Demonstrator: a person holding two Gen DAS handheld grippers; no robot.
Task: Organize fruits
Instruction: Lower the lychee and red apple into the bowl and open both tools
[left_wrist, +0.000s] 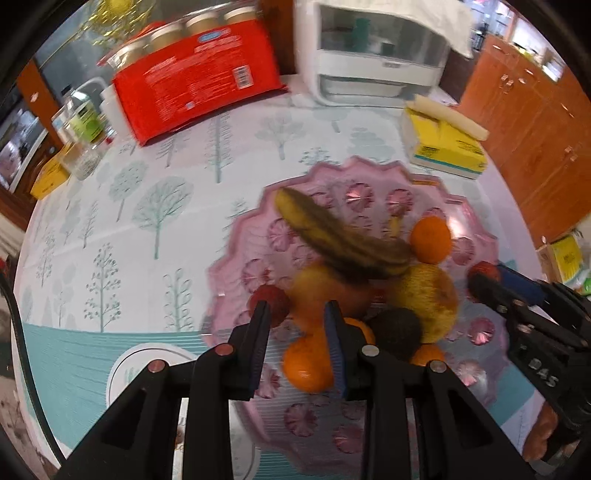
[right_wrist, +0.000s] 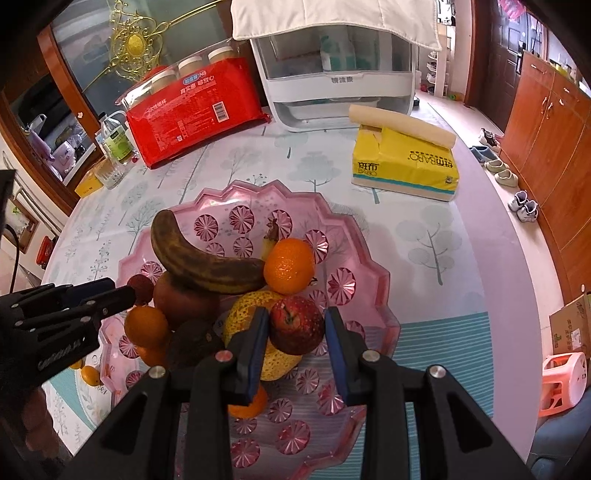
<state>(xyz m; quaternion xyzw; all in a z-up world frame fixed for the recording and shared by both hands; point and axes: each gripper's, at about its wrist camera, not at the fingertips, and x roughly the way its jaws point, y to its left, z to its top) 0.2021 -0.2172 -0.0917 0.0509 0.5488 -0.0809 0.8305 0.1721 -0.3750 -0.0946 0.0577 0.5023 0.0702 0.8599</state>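
Pink tray (right_wrist: 373, 266) on the tree-print tablecloth (right_wrist: 424, 236), holding a browned banana (right_wrist: 207, 266), oranges (right_wrist: 288, 264) and other fruit. Right gripper (right_wrist: 295, 334) clamps a red apple (right_wrist: 297, 325) over the tray's near right side. Left gripper (right_wrist: 138, 290) pinches a small red fruit (right_wrist: 144, 288) at the tray's left edge.

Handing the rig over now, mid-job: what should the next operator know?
Right tongs: shut on the red apple, at the fruit pile in the pink dish.
Left tongs: shut, tips beside a small red fruit near the dish's edge; unclear if gripped.
Done: banana, orange and other fruit lie in the dish.
Left: probably release the apple and tidy the pile.
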